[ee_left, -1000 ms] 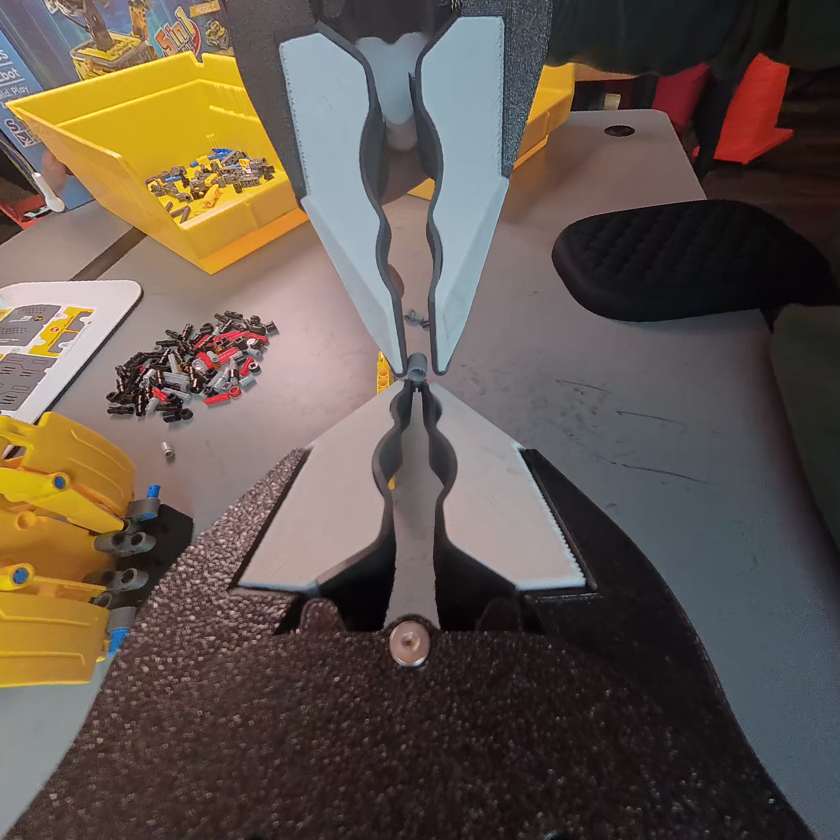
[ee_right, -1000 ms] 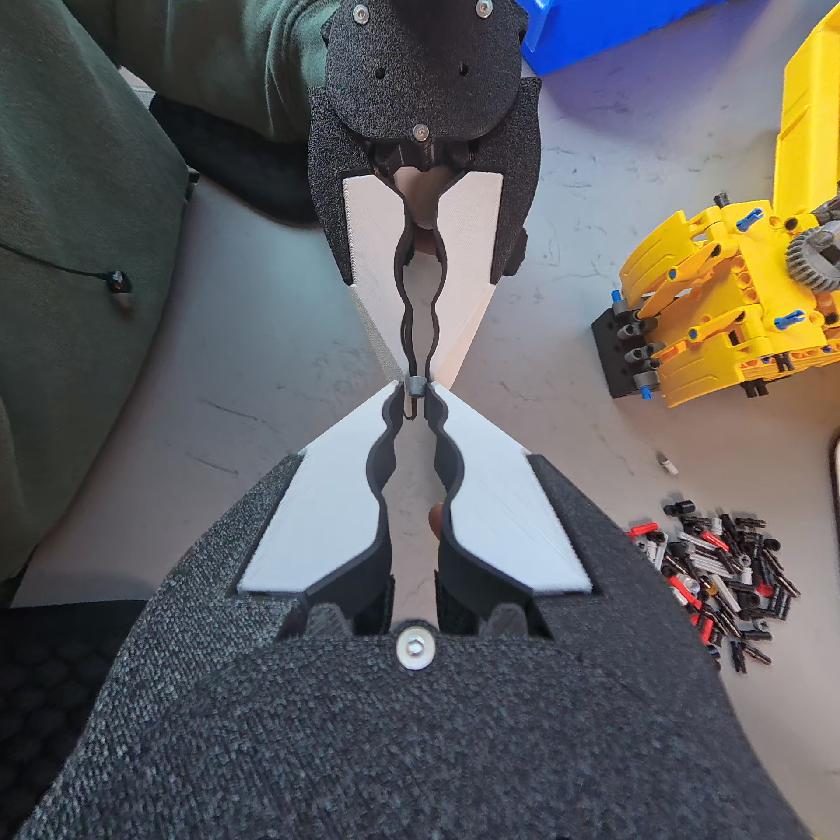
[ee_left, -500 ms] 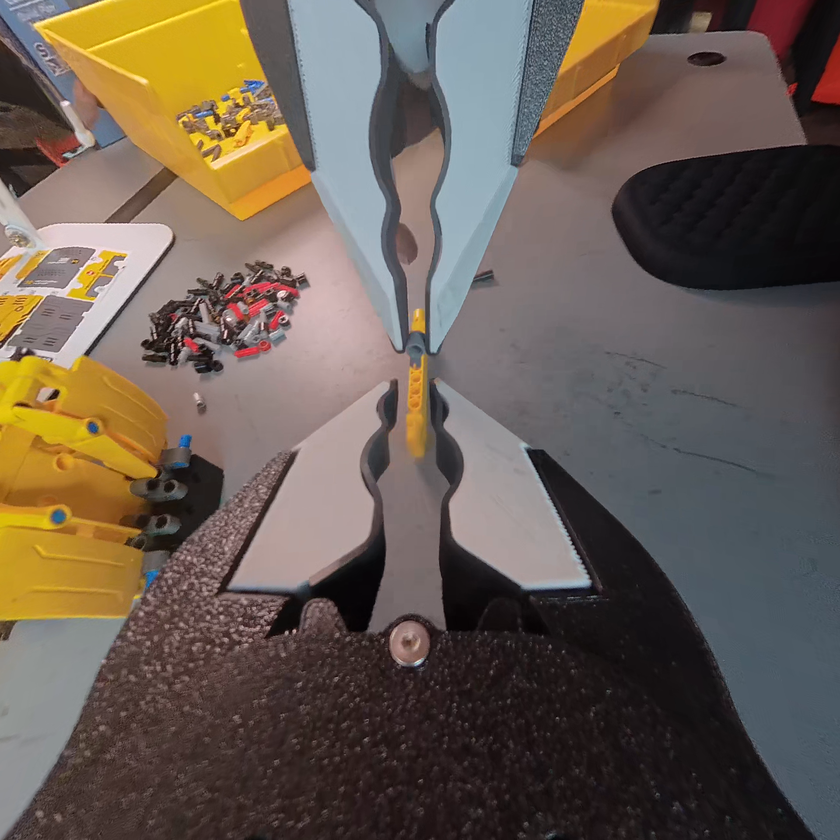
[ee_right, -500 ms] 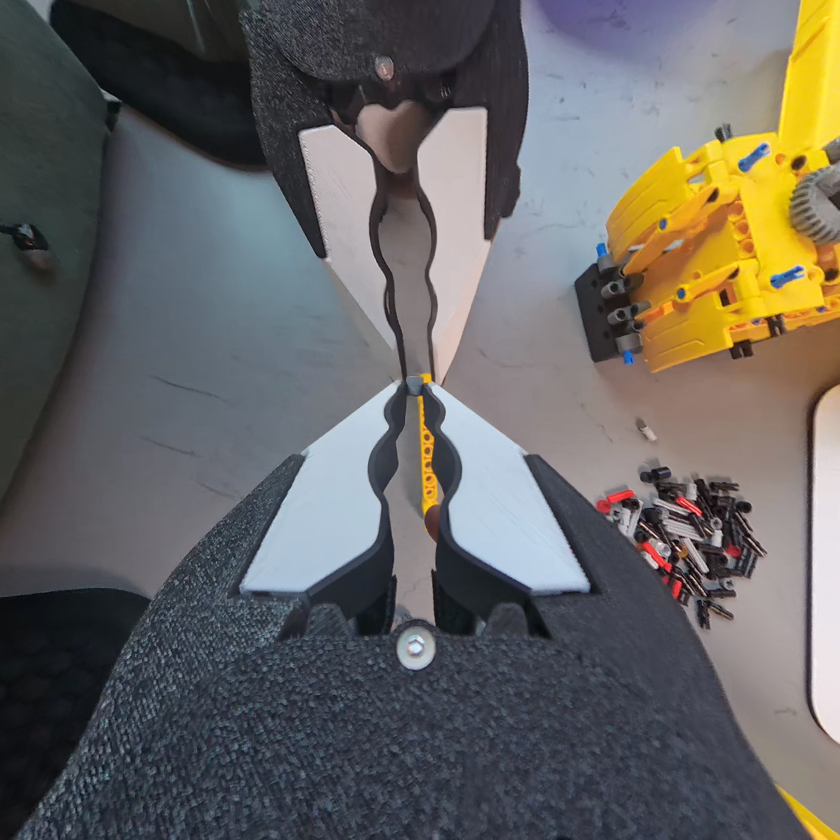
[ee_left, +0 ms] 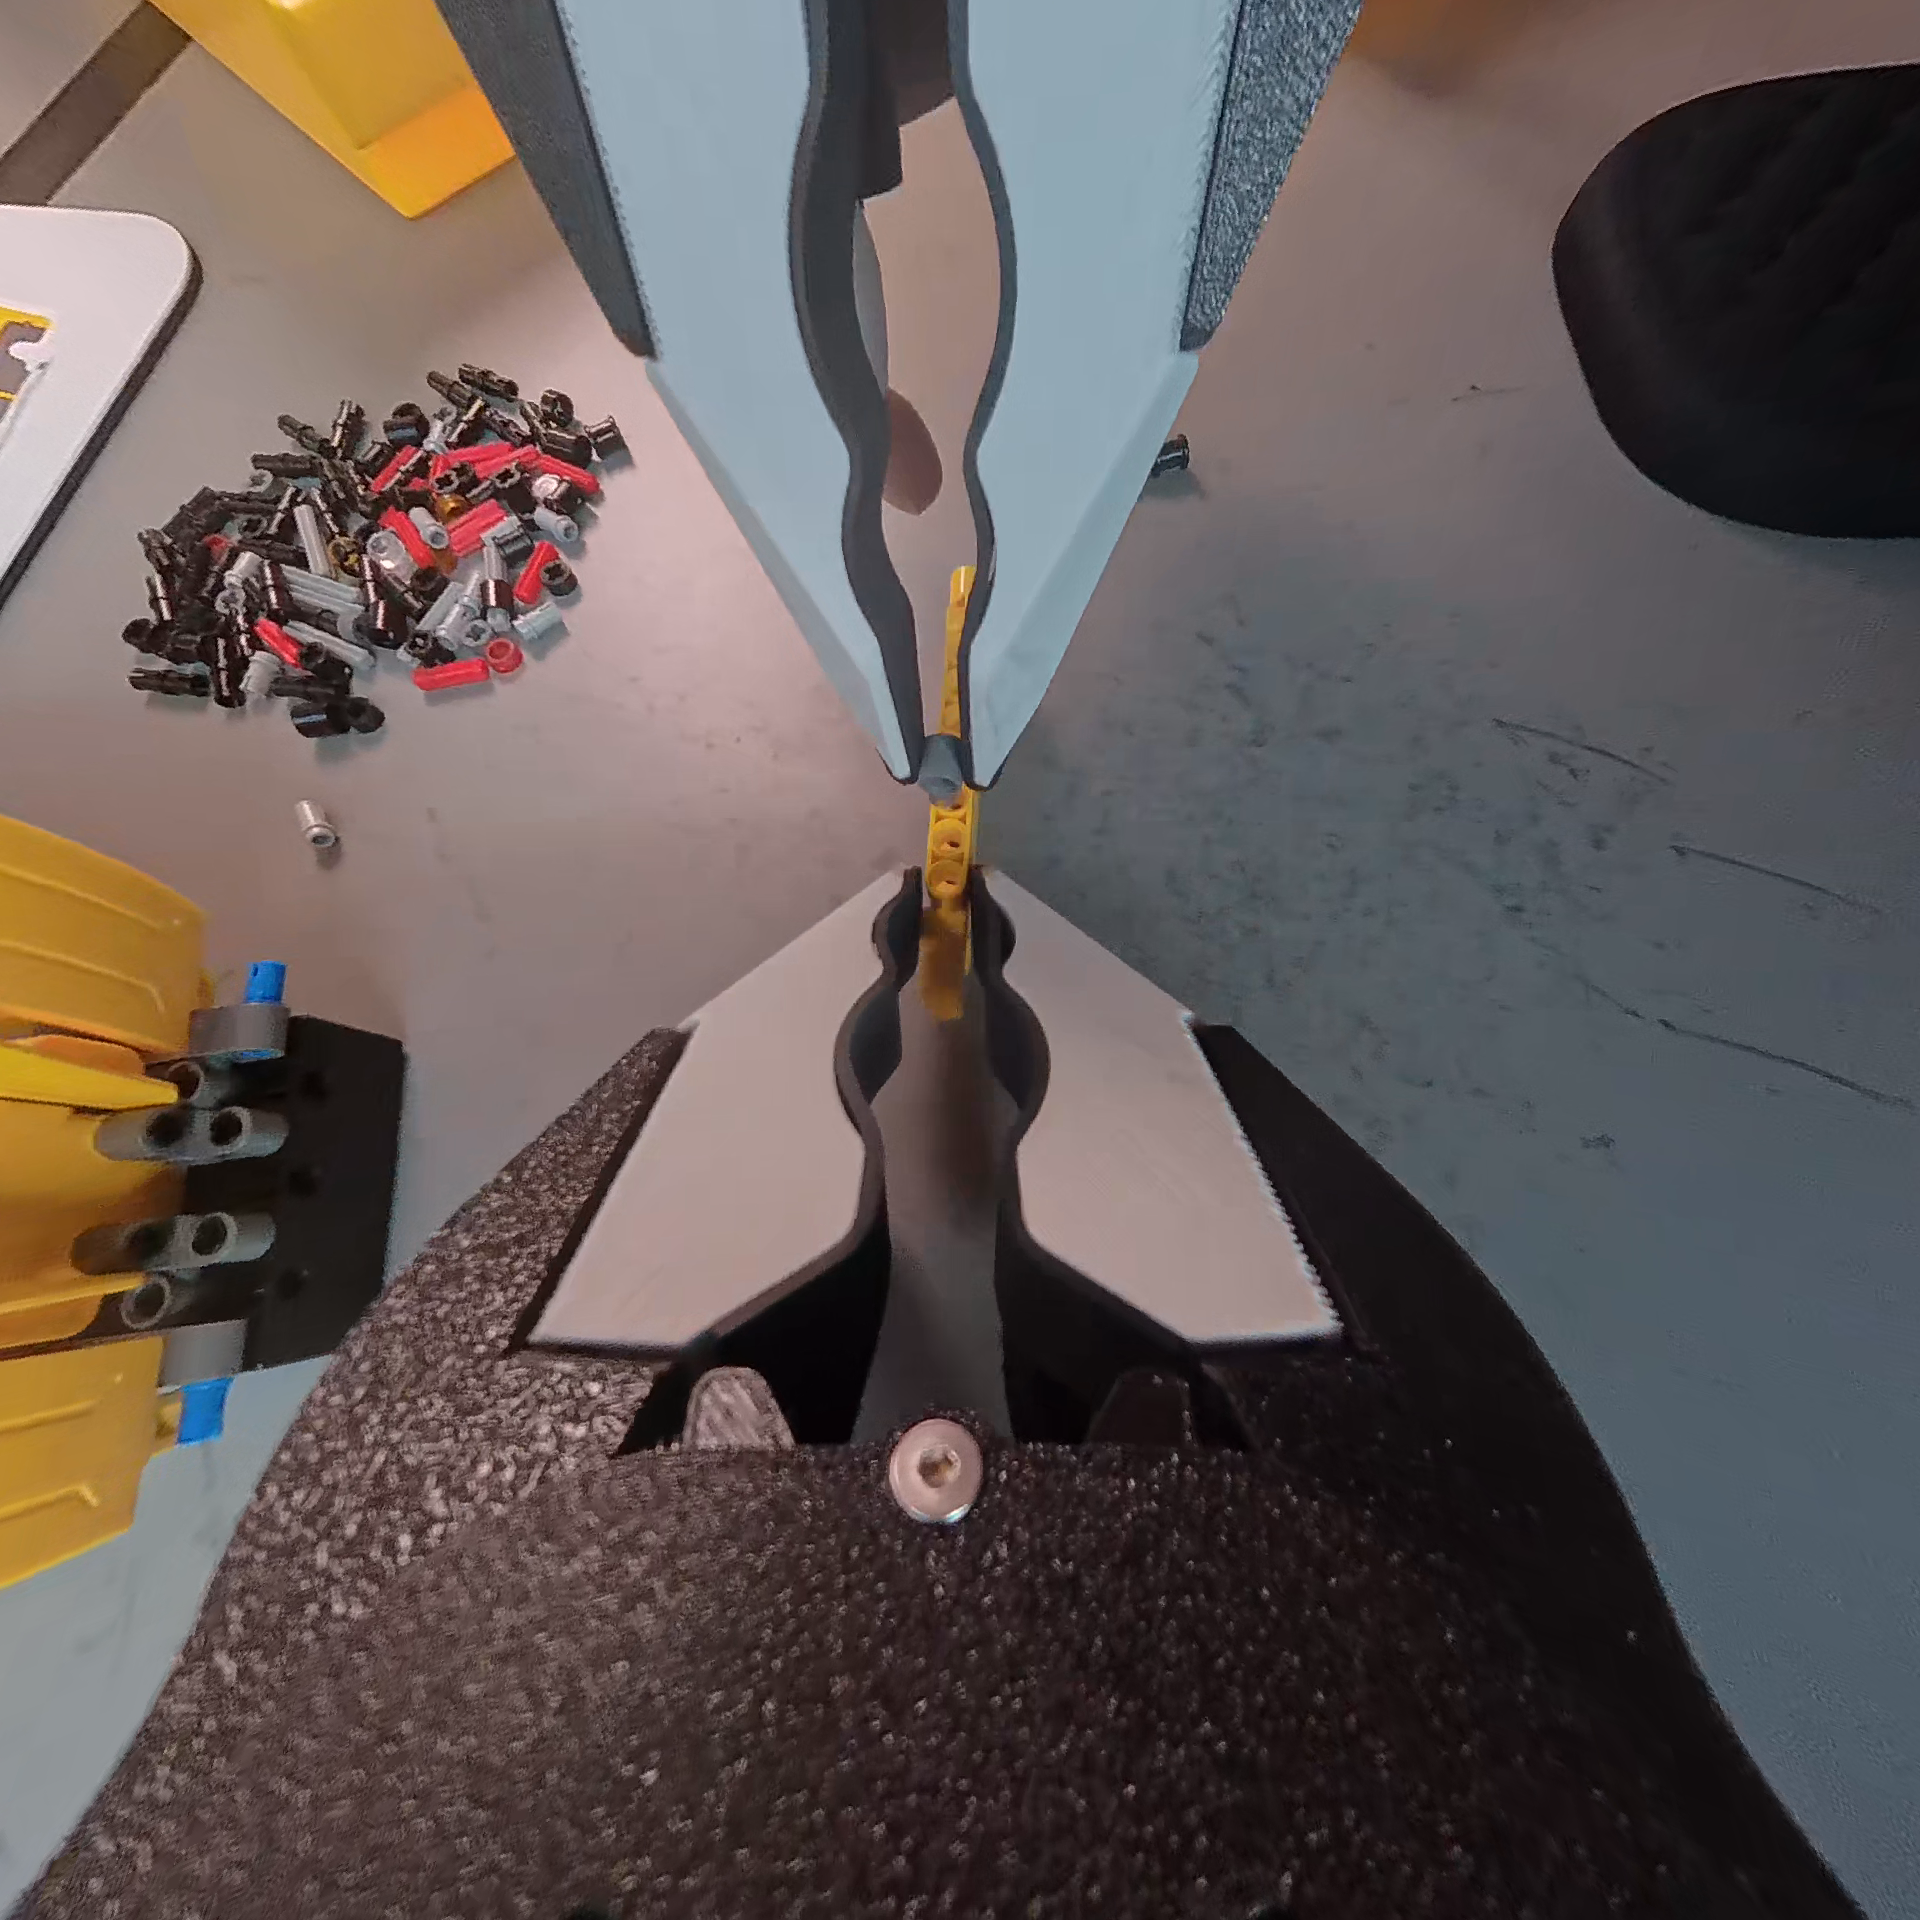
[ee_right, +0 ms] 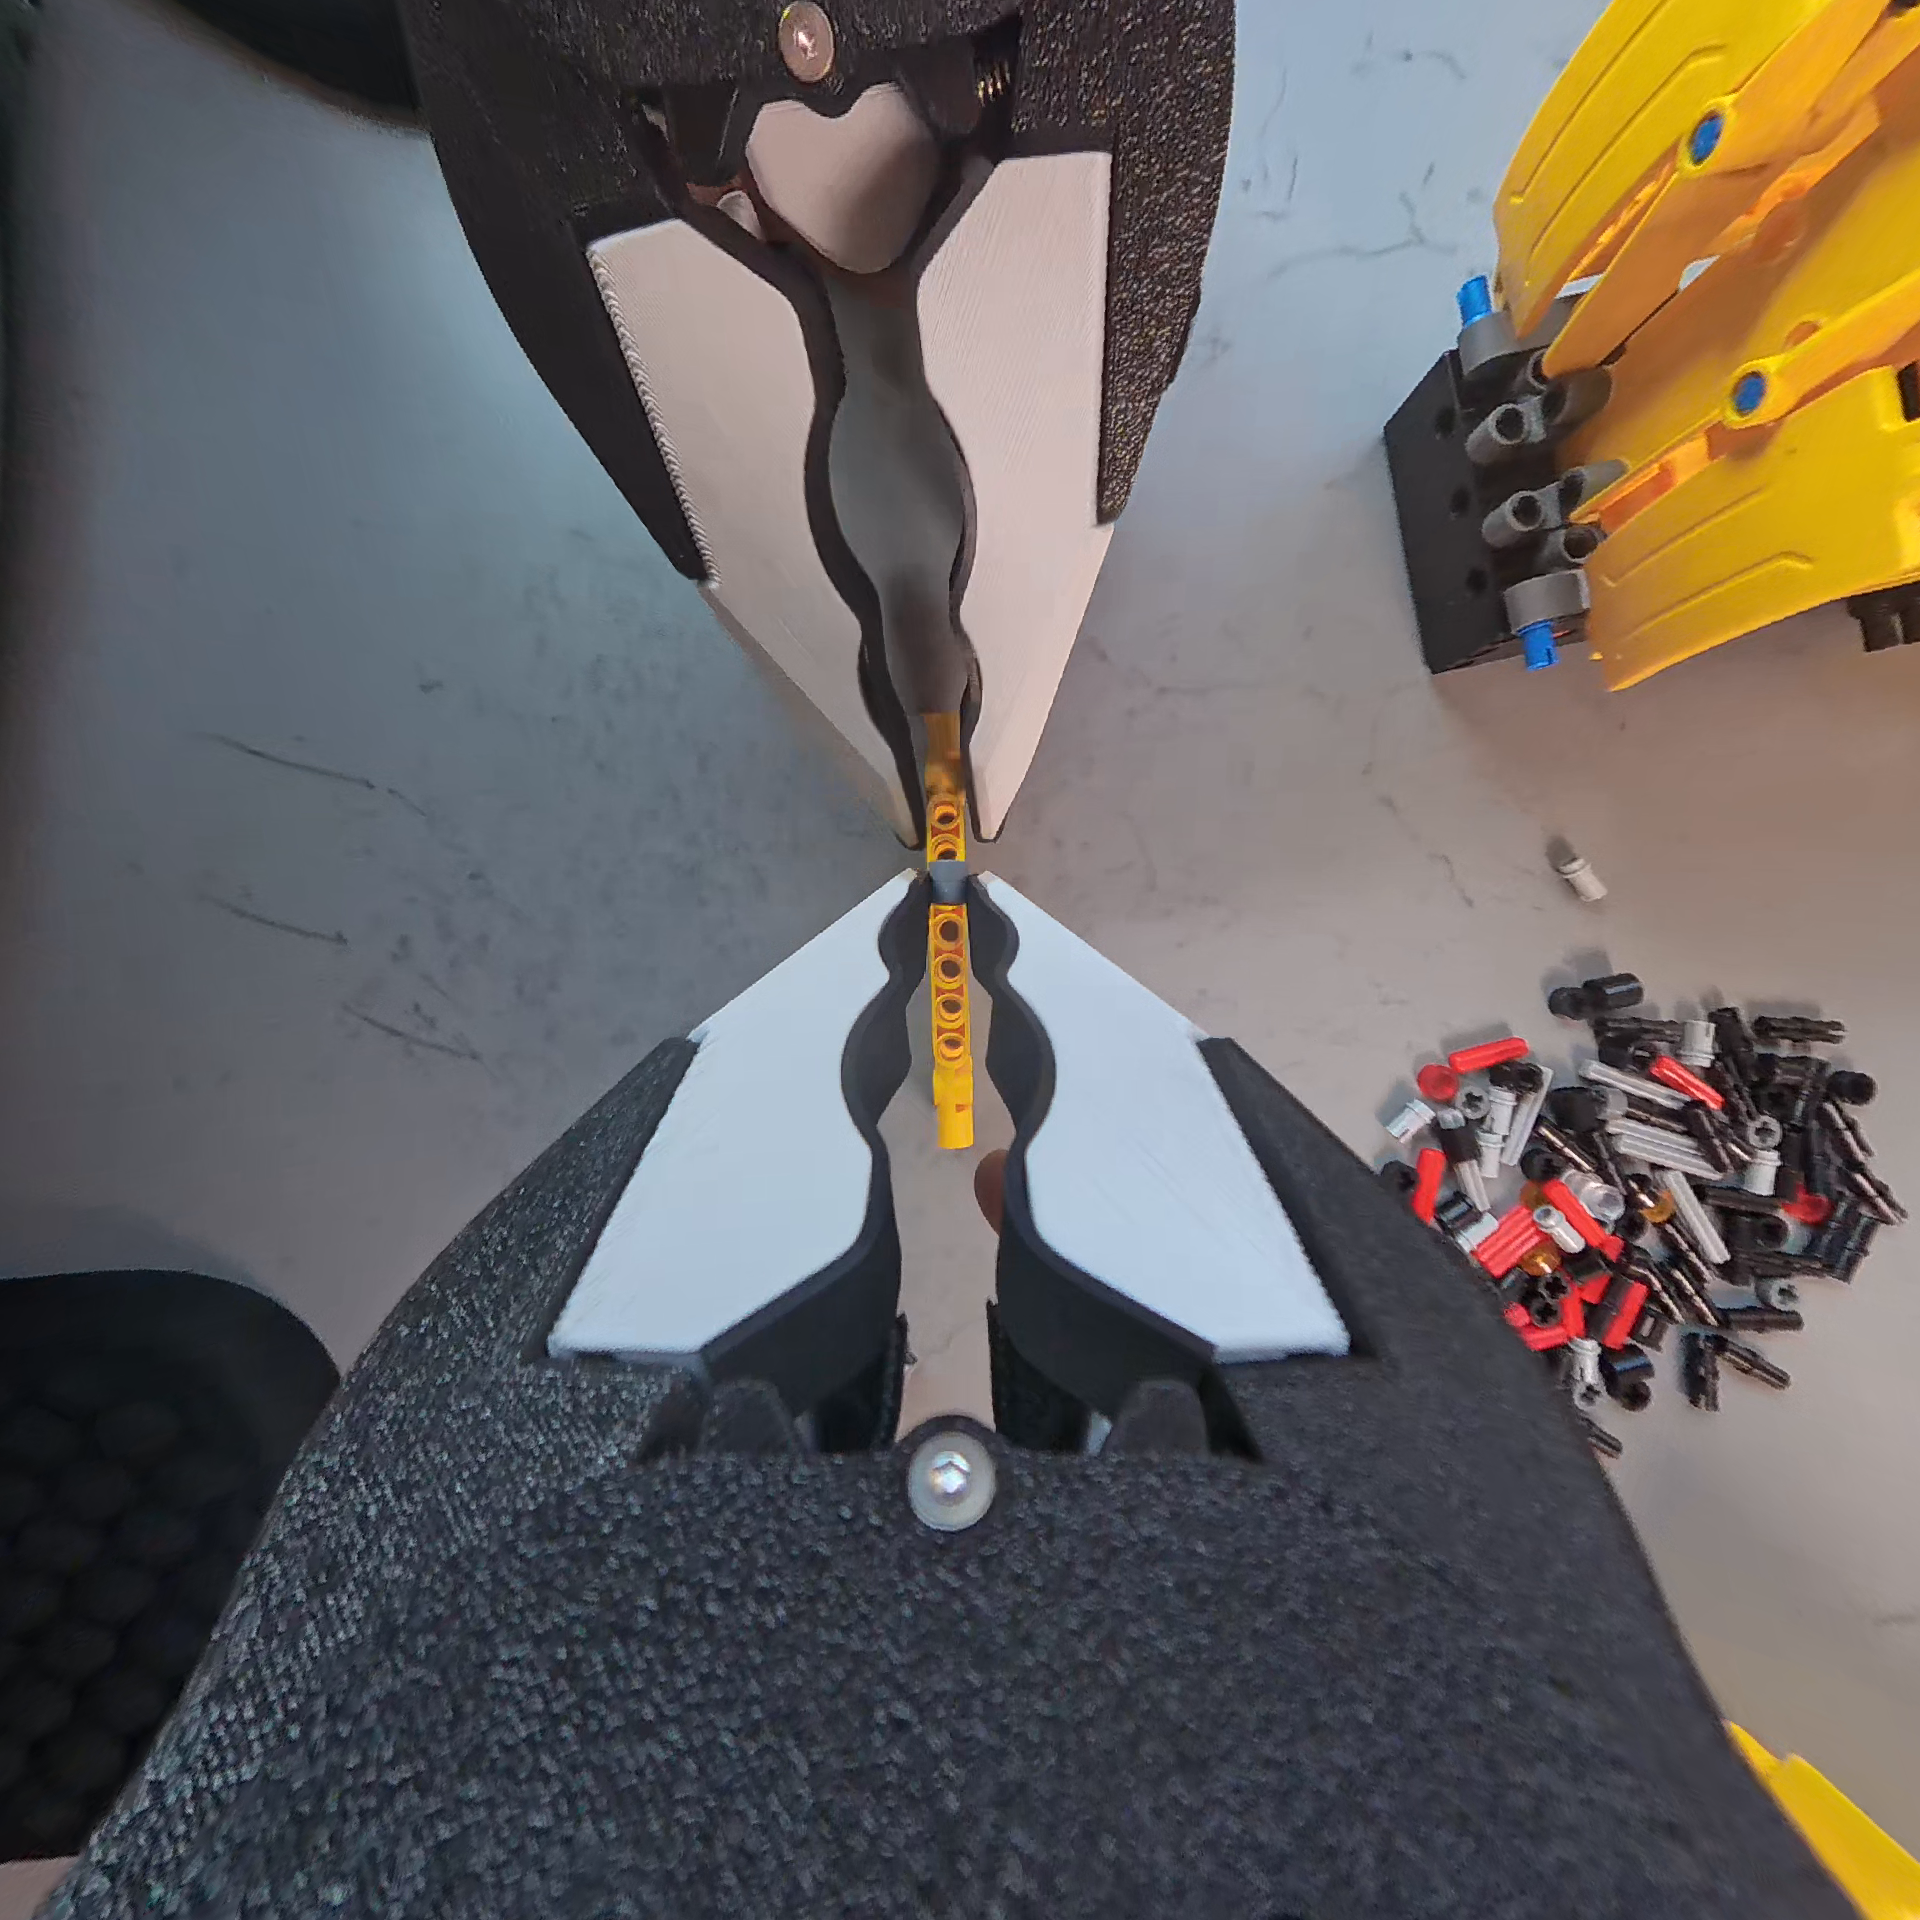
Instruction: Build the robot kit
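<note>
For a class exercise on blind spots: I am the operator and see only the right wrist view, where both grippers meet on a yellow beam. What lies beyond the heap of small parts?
Observer: A yellow bin stands on the table past the heap.
Operator: Anything beside the heap?
Observer: A white board with rounded corners lies next to it, on the side away from the grippers.
Operator: Any stray part hidden from me?
Observer: One black piece lies on the table close beside the right gripper.
</note>
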A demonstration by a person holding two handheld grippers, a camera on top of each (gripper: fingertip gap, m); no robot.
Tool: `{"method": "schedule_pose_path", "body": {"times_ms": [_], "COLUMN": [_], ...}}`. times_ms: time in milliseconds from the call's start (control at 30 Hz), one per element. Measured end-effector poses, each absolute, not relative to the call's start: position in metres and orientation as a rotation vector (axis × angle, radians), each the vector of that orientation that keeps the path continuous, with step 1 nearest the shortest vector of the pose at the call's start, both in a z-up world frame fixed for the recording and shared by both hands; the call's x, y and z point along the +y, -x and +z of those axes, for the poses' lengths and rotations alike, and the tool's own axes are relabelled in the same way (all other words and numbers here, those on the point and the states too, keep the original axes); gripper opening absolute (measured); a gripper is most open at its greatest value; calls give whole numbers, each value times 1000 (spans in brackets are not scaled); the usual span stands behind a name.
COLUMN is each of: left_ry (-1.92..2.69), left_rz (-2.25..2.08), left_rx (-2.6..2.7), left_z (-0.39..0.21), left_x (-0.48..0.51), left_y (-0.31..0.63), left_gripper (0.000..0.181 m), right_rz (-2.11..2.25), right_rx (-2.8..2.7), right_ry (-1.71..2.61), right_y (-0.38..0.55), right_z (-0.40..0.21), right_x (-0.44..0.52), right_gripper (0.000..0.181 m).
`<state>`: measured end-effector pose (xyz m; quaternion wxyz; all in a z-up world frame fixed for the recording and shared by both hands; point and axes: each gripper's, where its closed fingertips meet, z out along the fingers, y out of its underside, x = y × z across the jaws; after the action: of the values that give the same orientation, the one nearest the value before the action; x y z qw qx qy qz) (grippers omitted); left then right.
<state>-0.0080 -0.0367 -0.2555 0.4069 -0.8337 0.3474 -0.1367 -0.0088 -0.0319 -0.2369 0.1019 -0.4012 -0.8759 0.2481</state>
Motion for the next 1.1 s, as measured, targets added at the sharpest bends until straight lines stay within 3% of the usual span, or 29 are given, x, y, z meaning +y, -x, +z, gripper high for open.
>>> {"method": "schedule_pose_path", "body": {"times_ms": [667, 1100], "left_ry": [2122, 2151], "left_rz": [-401, -477], "left_rx": [860, 820], "left_z": [-256, -255], "left_x": [-36, -37], "left_y": [7, 10], "left_gripper": [7, 7], "right_rz": [633, 445], "right_rx": [-2686, -2623], "right_ry": [1169, 941], "right_y": [8, 13], "right_z": [-240, -241], "right_x": [-29, -28], "right_gripper": [6, 6]}}
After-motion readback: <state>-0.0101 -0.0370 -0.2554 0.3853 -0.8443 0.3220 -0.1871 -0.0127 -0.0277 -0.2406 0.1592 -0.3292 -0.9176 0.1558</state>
